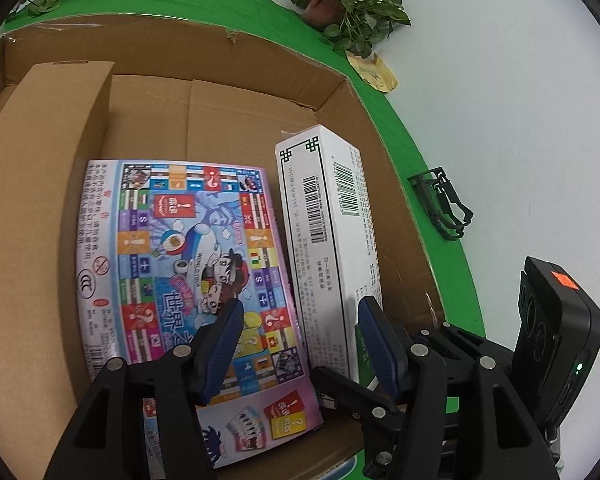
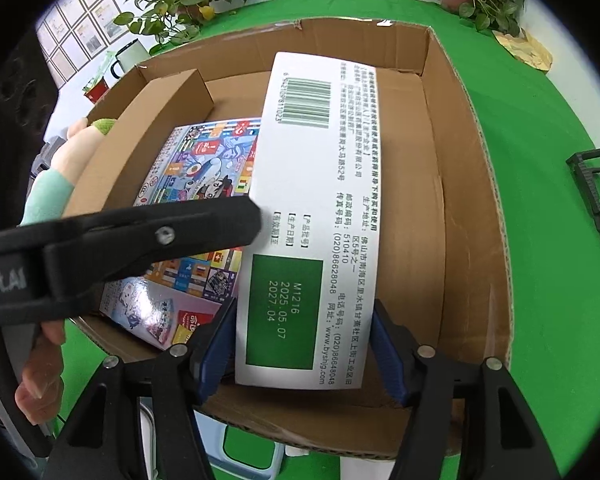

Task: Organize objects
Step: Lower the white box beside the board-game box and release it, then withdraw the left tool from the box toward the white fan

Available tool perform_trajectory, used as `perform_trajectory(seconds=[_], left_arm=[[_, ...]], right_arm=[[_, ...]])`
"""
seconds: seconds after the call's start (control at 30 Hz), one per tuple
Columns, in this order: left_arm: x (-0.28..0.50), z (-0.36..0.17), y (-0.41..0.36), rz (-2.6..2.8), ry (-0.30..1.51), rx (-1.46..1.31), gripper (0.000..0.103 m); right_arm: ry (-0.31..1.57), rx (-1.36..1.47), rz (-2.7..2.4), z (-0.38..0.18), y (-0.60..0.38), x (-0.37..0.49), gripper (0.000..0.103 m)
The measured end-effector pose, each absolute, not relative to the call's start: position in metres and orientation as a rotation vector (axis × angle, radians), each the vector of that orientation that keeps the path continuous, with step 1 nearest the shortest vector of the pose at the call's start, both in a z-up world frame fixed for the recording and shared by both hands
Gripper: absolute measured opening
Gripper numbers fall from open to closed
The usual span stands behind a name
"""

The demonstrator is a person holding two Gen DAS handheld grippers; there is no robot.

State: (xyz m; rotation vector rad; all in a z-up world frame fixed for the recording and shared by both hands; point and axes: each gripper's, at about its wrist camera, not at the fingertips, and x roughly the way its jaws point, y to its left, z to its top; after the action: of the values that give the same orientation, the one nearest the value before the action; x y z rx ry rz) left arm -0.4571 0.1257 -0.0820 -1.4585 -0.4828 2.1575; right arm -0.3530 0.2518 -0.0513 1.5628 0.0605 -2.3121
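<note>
Right claw (image 2: 304,344) clamped on white carton (image 2: 316,200) over cardboard box (image 2: 472,216); left claw (image 1: 300,344) apart, empty. Placing step; next lower beside board game (image 2: 204,184), release.

The open carton (image 1: 236,64) is matt brown corrugated cardboard, its fluted edge showing at the right of the right wrist view. The board game box (image 1: 188,264) is glossy printed card, the white carton (image 2: 316,200) smooth matt card. The tabletop (image 2: 540,160) carries flat green cloth; each gripper's jaws bear ribbed blue rubbery pads (image 1: 224,340) on black matt plastic.
</note>
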Motion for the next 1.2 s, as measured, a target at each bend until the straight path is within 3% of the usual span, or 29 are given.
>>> perform_trajectory(seconds=[0.5,1.0,1.07,1.13,1.2], left_arm=[[-0.447,-0.079,0.111,2.188,-0.456,-1.411,0.058],[-0.409,-0.034,0.091,2.322,-0.329,-1.242,0.058],[-0.401,-0.027,0.089,2.351,-0.298,-1.214,0.058],[-0.392,-0.020,0.089,2.401,-0.252,-1.172,0.058],[-0.374,-0.008,0.087,2.503,-0.173,-1.062,0.070]], right_arm=[[0.043,1.552,-2.289,-0.053,0.250,-0.355,0.072],[0.157,1.518,-2.274,-0.047,0.244,-0.344,0.072],[0.156,1.512,-2.283,-0.045,0.245,-0.343,0.075],[0.158,1.497,-2.320,-0.043,0.247,-0.342,0.087],[0.154,1.470,-2.364,-0.040,0.251,-0.337,0.095]])
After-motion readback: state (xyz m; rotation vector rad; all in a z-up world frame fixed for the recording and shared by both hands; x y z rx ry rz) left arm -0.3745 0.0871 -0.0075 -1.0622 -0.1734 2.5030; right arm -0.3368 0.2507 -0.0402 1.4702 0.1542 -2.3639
